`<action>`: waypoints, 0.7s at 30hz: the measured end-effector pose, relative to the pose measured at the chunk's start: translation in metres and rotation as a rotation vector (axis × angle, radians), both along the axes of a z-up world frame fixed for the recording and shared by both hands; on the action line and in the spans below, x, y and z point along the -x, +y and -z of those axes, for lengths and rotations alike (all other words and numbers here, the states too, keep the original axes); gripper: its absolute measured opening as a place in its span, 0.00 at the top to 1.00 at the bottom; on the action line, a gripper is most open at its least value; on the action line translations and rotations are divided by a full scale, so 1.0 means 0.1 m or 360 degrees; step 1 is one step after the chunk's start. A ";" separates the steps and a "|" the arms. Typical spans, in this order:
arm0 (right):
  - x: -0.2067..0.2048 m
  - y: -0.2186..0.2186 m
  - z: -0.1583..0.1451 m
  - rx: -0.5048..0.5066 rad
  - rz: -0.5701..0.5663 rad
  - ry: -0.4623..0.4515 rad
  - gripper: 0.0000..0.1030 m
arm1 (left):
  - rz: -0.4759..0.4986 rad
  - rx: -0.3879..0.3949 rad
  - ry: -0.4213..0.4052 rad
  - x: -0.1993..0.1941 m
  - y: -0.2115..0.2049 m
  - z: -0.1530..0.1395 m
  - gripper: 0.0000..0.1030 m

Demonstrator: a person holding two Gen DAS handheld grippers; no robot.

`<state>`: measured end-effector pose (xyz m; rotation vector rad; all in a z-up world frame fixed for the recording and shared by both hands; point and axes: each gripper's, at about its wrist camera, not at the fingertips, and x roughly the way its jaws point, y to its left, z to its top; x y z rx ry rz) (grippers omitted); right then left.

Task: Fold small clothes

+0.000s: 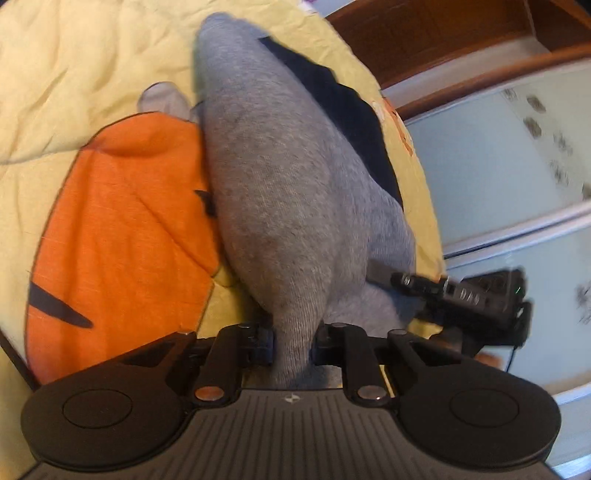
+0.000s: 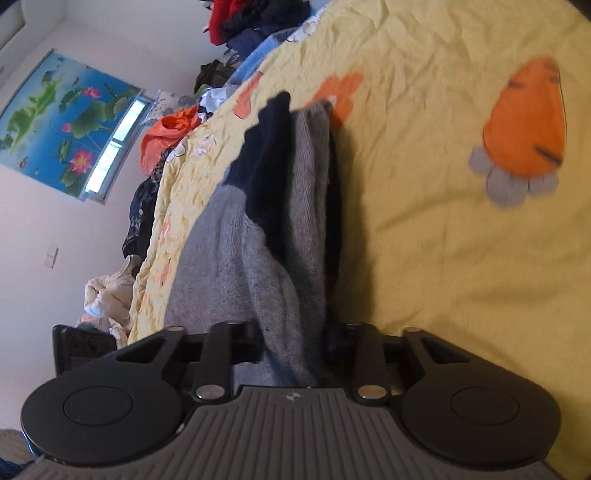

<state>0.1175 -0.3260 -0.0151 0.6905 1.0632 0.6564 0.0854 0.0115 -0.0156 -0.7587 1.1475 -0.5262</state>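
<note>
Left wrist view. The left gripper (image 1: 293, 347) is clamped on the near end of a grey sock (image 1: 266, 177), which runs from the lower centre of the frame up to the top centre, lifted above a yellow quilt (image 1: 74, 66). A dark navy part of the sock (image 1: 347, 122) shows along its right side. An orange carrot print (image 1: 122, 229) lies on the quilt at left. At the lower right, the right gripper (image 1: 373, 271) reaches into the same cloth.

Right wrist view. The right gripper (image 2: 295, 343) is closed on the grey sock (image 2: 236, 258) at the lower centre; the cloth rises toward the upper centre, where its navy part (image 2: 269, 155) folds over. The quilt (image 2: 424, 240) fills the right of the frame. A heap of other clothes (image 2: 255, 18) sits at the top centre.

Risk. Both grips hold thick bunched knit, so either end may slip if the two are pulled apart too hard. Blur suggests motion; a fast swing could let the layers twist and spoil the fold.
</note>
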 end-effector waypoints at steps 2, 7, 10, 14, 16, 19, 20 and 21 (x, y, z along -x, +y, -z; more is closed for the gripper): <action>0.02 0.04 0.00 -0.0016 0.0009 0.0040 0.74 | 0.0045 -0.0111 -0.0097 0.01 0.06 -0.17 0.87; 0.19 0.31 -0.03 -0.0053 -0.0097 0.0042 0.75 | 0.0090 -0.0368 -0.0272 0.13 0.29 -0.42 0.87; 0.29 0.35 0.07 -0.0103 -0.0049 0.0036 0.70 | 0.0101 -0.0492 -0.0314 0.34 0.32 -0.37 0.83; 0.45 0.11 -0.04 -0.0183 0.0121 0.0043 0.55 | 0.0131 -0.0949 -0.0814 0.91 0.07 -0.67 0.45; 0.57 0.02 -0.19 -0.0130 0.0141 -0.0048 0.55 | 0.0191 -0.1196 -0.1092 1.20 -0.10 -0.70 0.17; 0.64 0.04 -0.37 -0.0071 0.0088 -0.0135 0.55 | 0.0386 -0.1353 -0.1252 1.32 -0.30 -0.57 0.16; 0.64 0.09 -0.41 -0.0036 0.0053 -0.0154 0.55 | 0.0425 -0.1389 -0.1265 1.33 -0.33 -0.53 0.16; 0.63 0.16 -0.44 0.0007 0.0013 -0.0175 0.55 | 0.0437 -0.1447 -0.1274 1.29 -0.38 -0.46 0.16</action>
